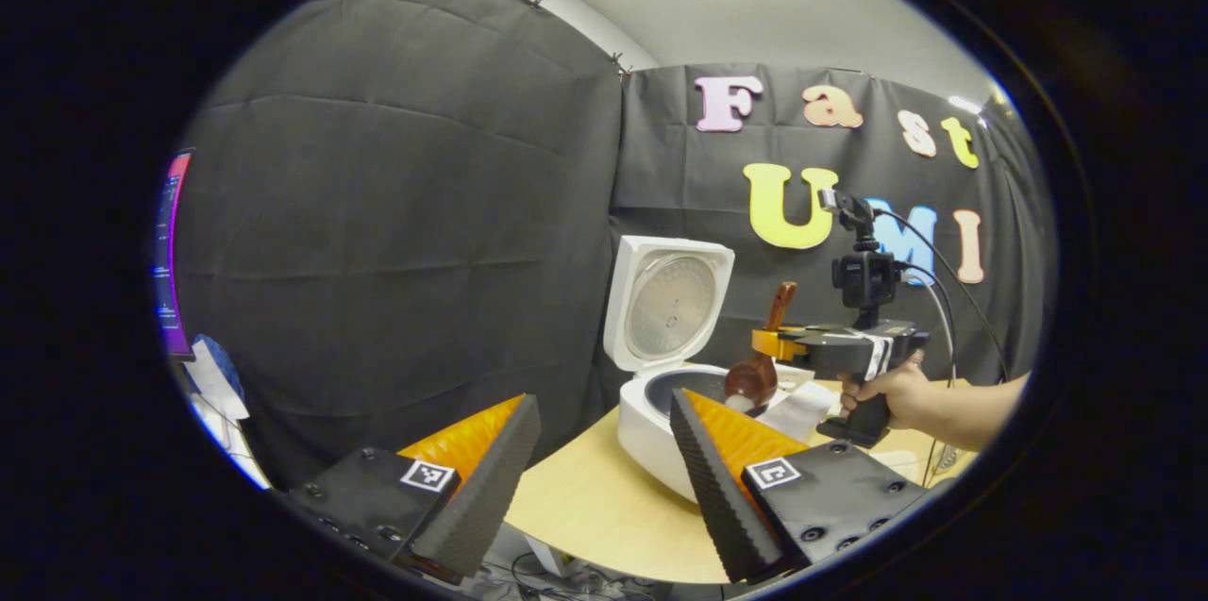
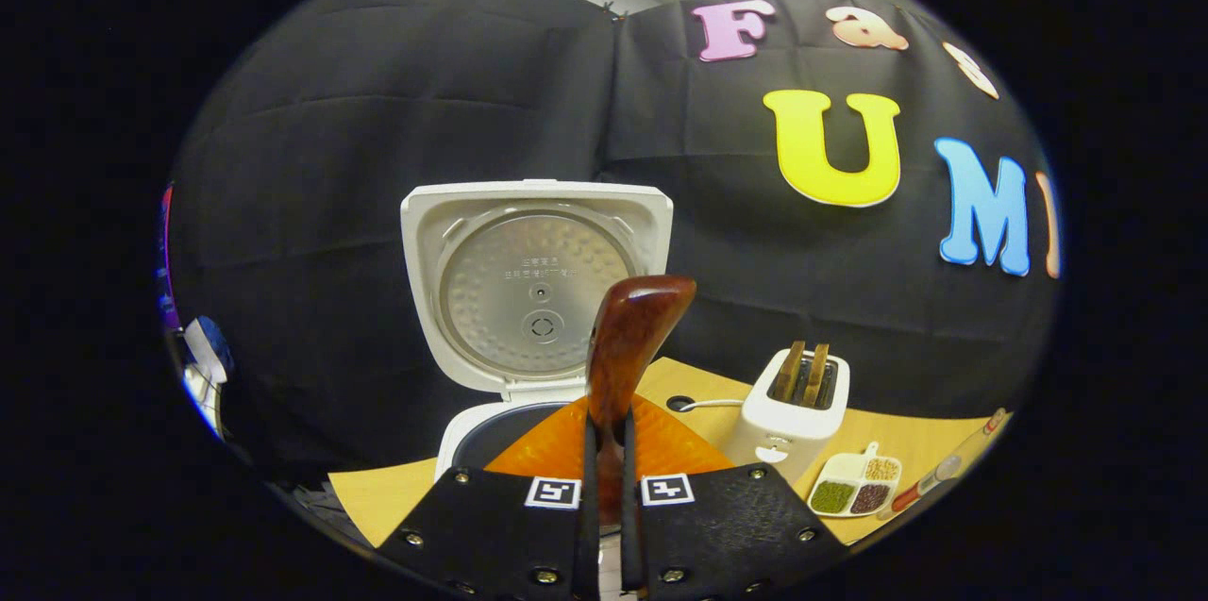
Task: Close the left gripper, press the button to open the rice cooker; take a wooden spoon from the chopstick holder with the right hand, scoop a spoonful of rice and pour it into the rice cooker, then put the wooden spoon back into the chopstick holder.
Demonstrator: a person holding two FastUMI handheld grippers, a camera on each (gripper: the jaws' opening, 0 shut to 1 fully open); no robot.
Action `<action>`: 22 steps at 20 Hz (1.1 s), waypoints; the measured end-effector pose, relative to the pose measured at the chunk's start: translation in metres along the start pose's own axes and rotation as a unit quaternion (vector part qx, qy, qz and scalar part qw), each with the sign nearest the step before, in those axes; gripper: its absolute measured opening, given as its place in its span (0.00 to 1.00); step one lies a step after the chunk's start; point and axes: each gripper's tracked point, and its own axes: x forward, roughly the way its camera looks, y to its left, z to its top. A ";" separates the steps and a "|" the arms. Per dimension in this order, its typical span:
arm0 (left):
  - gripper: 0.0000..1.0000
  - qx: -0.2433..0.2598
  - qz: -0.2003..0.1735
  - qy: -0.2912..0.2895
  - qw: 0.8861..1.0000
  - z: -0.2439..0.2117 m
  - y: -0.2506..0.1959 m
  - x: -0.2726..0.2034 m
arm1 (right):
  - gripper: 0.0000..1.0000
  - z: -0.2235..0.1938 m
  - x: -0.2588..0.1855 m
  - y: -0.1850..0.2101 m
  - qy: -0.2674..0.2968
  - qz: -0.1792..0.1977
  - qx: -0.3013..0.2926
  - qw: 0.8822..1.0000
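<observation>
Left gripper point(image 1: 596, 478) jaws spread, idle. Right gripper point(image 2: 605, 450) pinches the glossy reddish-brown wooden spoon point(image 2: 623, 351); bowl, rice visible, hangs over the open white rice cooker point(image 1: 661, 412). Tip slowly, keep it inside the pot rim.

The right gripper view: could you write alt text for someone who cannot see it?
The tongs clamp the handle of a wooden spoon, held in front of a white rice cooker whose lid stands open. To the right on the wooden table are a white toaster holding two slices and a small divided dish of grains.
</observation>
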 end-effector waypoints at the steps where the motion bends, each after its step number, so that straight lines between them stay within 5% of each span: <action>1: 0.96 -0.001 -0.001 0.001 1.000 0.001 -0.001 0.002 | 0.09 0.001 0.000 0.002 -0.002 0.000 -0.028 1.000; 5: 0.96 -0.002 -0.004 0.001 1.000 0.003 -0.002 0.003 | 0.09 0.007 -0.004 0.010 -0.018 -0.005 -0.153 0.988; 8: 0.96 -0.005 -0.005 0.001 1.000 0.002 -0.001 0.005 | 0.09 0.003 -0.004 0.010 -0.014 -0.001 -0.148 0.989; 14: 0.96 0.004 -0.003 -0.003 1.000 0.006 0.005 -0.005 | 0.09 -0.002 -0.002 -0.002 0.012 0.011 0.045 0.999; 22: 0.96 0.008 0.000 -0.017 1.000 0.031 -0.002 -0.009 | 0.09 0.029 -0.031 -0.042 -0.008 0.013 0.278 0.961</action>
